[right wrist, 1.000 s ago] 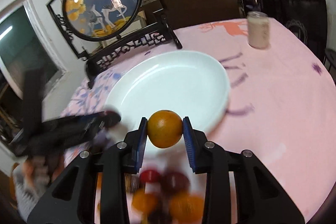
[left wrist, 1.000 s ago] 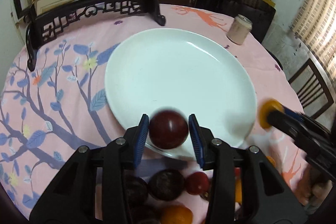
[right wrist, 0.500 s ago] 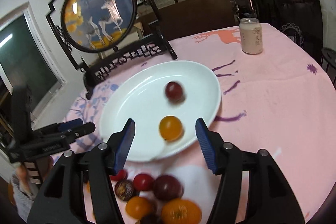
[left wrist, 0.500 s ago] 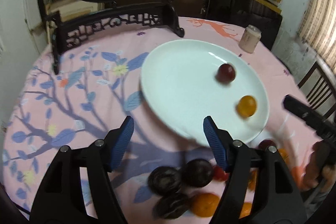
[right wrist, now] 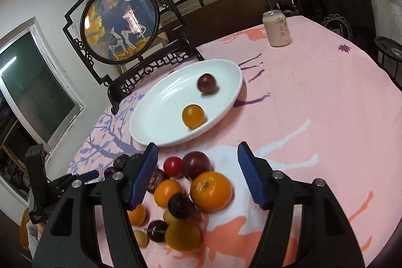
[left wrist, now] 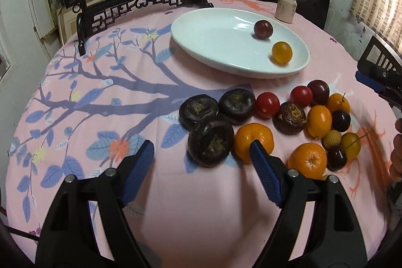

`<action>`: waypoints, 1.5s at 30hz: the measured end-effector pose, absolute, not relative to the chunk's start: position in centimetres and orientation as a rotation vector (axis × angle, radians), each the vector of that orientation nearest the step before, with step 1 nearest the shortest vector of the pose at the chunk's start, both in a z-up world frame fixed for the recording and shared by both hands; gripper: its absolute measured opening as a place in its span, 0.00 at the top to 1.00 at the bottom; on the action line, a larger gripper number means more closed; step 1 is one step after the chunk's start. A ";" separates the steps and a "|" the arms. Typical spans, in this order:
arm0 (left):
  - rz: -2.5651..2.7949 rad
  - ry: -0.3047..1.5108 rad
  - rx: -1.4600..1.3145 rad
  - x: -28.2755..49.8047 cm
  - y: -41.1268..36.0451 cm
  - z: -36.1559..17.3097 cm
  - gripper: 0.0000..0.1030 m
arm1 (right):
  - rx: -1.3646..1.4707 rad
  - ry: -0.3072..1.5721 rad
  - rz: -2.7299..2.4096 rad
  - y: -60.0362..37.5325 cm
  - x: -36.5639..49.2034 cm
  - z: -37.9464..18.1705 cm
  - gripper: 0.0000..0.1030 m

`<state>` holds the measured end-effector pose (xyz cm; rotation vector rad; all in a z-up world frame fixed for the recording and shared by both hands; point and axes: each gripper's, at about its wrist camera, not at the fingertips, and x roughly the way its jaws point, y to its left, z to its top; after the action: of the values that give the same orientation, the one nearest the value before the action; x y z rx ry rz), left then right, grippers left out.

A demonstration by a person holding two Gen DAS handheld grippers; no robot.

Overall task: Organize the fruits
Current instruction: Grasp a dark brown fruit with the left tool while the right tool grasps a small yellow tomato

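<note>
A white oval plate (left wrist: 216,42) (right wrist: 160,117) holds a dark red plum (left wrist: 263,29) (right wrist: 206,83) and a small orange fruit (left wrist: 282,52) (right wrist: 193,115). Several loose fruits lie on the cloth in front of it: dark water chestnuts (left wrist: 210,141), mandarins (left wrist: 253,142) (right wrist: 211,191), red tomatoes (left wrist: 267,104) (right wrist: 172,166), plums (right wrist: 196,165) and cherries (left wrist: 341,120). My left gripper (left wrist: 202,167) is open and empty above the chestnuts. My right gripper (right wrist: 197,172) is open and empty above the pile; it also shows at the right edge of the left wrist view (left wrist: 377,82).
A round table with a pink printed cloth (left wrist: 100,104). A black carved stand with a round painted screen (right wrist: 120,24) (left wrist: 130,4) stands at the back. A drink can (left wrist: 286,8) (right wrist: 277,28) stands behind the plate. A dark chair (left wrist: 379,57) is at right.
Both grippers let go of their fruit onto the plate, opened, and pulled back toward the loose pile. The plum and orange fruit now rest in the plate.
</note>
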<state>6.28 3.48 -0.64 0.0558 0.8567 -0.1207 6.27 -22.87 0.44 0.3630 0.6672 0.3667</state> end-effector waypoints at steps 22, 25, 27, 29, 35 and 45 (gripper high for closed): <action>-0.017 0.866 0.183 7.3 3.1 -2.0 0.19 | 0.378 0.716 0.370 -23.1 5.4 -0.4 0.36; -0.045 0.889 0.130 8.0 3.8 -2.1 0.21 | 0.379 0.730 0.370 -23.0 5.3 -0.7 0.36; -0.027 0.877 0.146 7.9 3.9 -2.0 0.24 | 0.381 0.738 0.368 -23.0 5.3 -0.9 0.36; 0.010 0.856 0.163 7.7 4.2 -1.9 0.45 | 0.382 0.744 0.367 -23.1 5.1 -1.0 0.36; 0.011 0.884 0.053 7.9 6.2 -1.8 0.60 | 0.391 0.774 0.393 -23.0 4.7 -1.5 0.36; 0.017 0.877 0.002 6.6 7.1 -1.6 0.61 | 0.345 0.848 0.485 -21.4 3.4 -2.6 0.39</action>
<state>6.57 7.10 -1.57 0.0020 0.8772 0.0168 3.40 -21.40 -2.57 0.3450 0.8478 0.4852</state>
